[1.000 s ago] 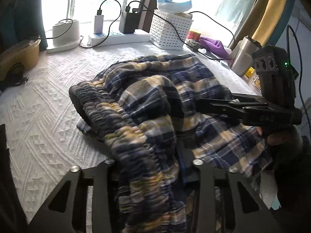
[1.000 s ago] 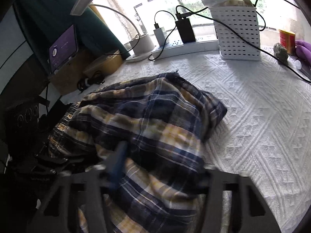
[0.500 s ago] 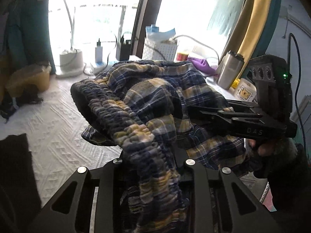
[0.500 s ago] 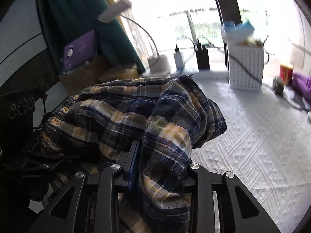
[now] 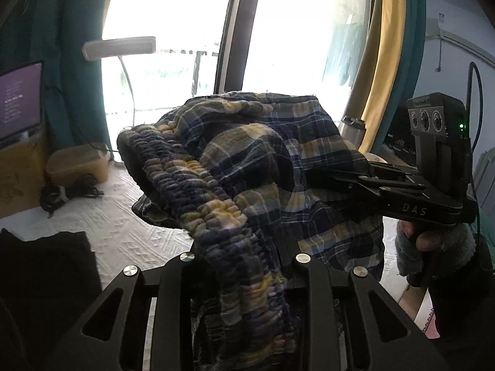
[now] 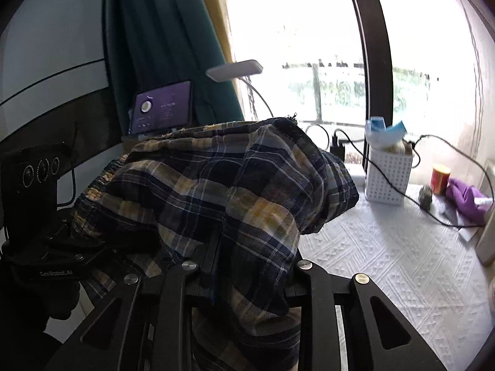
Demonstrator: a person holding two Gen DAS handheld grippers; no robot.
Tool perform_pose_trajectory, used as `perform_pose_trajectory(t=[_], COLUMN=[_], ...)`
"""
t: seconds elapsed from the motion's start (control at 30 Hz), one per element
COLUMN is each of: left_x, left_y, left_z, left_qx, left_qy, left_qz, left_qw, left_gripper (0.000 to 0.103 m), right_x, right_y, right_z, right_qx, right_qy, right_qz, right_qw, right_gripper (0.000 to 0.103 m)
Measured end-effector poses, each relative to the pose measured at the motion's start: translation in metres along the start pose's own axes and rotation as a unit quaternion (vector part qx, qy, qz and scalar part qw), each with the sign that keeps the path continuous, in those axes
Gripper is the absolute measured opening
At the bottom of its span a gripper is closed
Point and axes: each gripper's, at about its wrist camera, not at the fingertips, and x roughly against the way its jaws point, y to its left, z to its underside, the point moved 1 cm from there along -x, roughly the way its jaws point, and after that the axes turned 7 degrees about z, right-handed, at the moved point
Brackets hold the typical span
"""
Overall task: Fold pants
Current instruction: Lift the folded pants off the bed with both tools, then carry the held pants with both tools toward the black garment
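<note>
Both my tongs have the plaid pants (image 5: 247, 160) up off the white textured tablecloth (image 5: 123, 232), fabric bunched and hanging between the two. My left gripper (image 5: 244, 258) is clenched on the elastic waistband (image 5: 191, 182), the ruched band running straight down between its fingers. My right gripper (image 6: 244, 262) is clenched on a fold of the plaid cloth; its jaws have just been closing further with the fabric pinched in them. In the left wrist view the right gripper comes in from the right side, fingers buried in the cloth, my hand (image 5: 430, 241) under it in a fuzzy grey sleeve (image 5: 411, 259). In the right wrist view the left gripper sits at the left edge, half hidden behind the pants. The lower hem of the pants hangs clear above the cloth; whether any part touches the table I cannot tell. Toward the far edge of the table by the window: white perforated basket (image 6: 388, 179) with a black cable (image 6: 433, 204) draped across it, red can (image 6: 441, 179), purple cloth (image 6: 467, 198) near the far right corner. Desk lamp (image 6: 235, 69) and a lit purple screen (image 6: 164, 108) at the far left, teal curtain (image 6: 167, 46) behind. Yellowish lidded box (image 5: 77, 164) near the left edge, dark cloth (image 5: 46, 272) at the near left.
</note>
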Motion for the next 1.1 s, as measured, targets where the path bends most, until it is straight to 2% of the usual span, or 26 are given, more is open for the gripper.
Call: perform_pose_trajectory(t=[0.5, 1.1], left_x=[0.082, 0.180], left_y=[0.004, 0.060], left_z=[0.010, 0.031], left_qx=[-0.005, 0.006], left_qy=[-0.045, -0.091], left_qz=[-0.032, -0.127], left_qw=[0.9985, 0.9877], left_gripper=[0.026, 0.026], right_x=[0.035, -0.004], right_y=[0.077, 0.192], right_z=[-0.016, -0.044], right_qx=[0.039, 0.090], right_qy=[-0.043, -0.048], right_qz=[-0.023, -0.103], right_qw=[0.998, 0.989], right_gripper=[0.028, 0.028])
